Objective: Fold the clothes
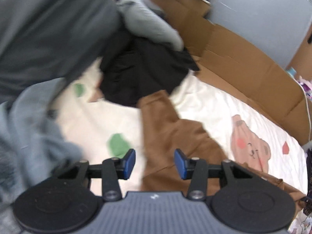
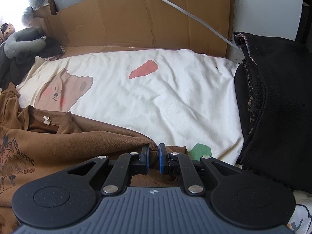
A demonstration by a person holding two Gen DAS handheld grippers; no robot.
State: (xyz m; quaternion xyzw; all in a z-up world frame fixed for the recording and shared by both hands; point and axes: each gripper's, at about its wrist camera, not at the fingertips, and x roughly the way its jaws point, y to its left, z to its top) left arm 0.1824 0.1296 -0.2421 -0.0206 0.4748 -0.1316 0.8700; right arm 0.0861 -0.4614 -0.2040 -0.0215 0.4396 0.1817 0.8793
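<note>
A brown T-shirt [image 2: 58,136] with a printed chest graphic and a white neck label lies crumpled on the white bear-print sheet [image 2: 156,89]. My right gripper [image 2: 153,156] is shut on a fold of its brown fabric near the sheet's front edge. In the blurred left wrist view, my left gripper [image 1: 154,163] stands open above a strip of the brown T-shirt [image 1: 167,128], with nothing pressed between its blue pads [image 1: 129,162].
A black garment [image 1: 140,74] and grey clothes [image 1: 48,29] are heaped at the far left of the sheet. Flattened cardboard [image 2: 136,19] lines the wall behind, with a grey cable [image 2: 185,11] across it. A black cloth pile [image 2: 276,97] borders the right side. A grey neck pillow [image 2: 21,41] lies at the back left.
</note>
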